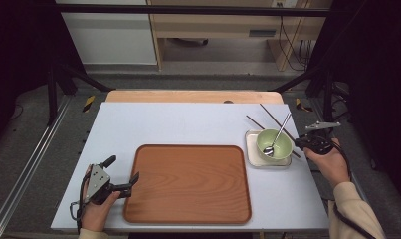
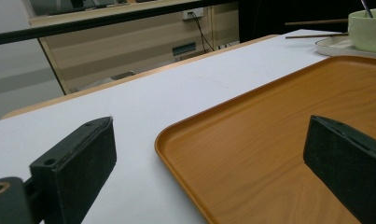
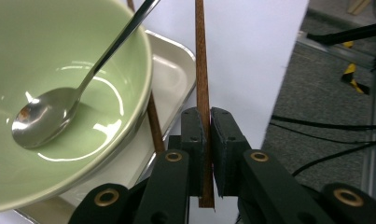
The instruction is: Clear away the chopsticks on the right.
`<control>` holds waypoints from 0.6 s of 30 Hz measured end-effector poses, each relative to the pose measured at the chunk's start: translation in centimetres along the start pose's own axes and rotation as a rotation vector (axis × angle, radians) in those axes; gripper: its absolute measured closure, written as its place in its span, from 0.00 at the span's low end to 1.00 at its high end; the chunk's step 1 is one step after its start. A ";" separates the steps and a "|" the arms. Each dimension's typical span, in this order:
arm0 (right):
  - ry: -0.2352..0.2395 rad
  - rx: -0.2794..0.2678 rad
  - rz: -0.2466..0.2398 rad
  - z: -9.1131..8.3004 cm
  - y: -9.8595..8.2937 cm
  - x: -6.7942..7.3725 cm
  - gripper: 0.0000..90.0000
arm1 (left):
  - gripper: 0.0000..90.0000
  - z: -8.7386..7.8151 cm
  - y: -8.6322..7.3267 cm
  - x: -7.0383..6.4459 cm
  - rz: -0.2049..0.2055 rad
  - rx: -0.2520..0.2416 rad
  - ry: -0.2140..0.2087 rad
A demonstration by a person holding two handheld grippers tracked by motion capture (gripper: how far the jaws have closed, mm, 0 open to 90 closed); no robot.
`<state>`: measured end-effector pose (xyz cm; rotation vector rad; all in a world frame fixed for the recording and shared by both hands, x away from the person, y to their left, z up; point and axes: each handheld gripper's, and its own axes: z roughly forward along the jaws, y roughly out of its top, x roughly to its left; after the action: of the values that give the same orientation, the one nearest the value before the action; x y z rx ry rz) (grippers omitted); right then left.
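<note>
Pinching one brown chopstick (image 3: pixel 203 93) between pressed-together jaws, the right tongs (image 3: pixel 206 140) sit at the right edge of the white surface (image 1: pixel 178 124), just beside a green bowl (image 1: pixel 274 143). A metal spoon (image 3: pixel 59 107) rests inside the bowl, which stands on a small pale plate (image 1: pixel 252 157). A second chopstick (image 3: pixel 155 123) lies against the plate. At near left, the left tongs (image 1: pixel 123 177) are spread wide, straddling the near left corner of an orange wooden tray (image 1: pixel 188 184).
</note>
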<state>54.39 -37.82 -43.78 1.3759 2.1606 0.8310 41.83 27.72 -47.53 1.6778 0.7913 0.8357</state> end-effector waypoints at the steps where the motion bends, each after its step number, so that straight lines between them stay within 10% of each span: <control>1: -0.010 -0.006 -0.003 -0.2 0.1 -0.1 0.94 | 0.02 0.0 0.0 0.0 0.000 0.000 0.001; 18: -0.144 -0.148 0.035 -7.5 2.8 -0.3 0.94 | 0.02 -0.1 0.0 0.2 -0.008 -0.006 0.005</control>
<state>51.48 -39.07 -36.42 1.3596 1.9322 0.8593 41.83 27.98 -47.48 1.6664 0.7981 0.8361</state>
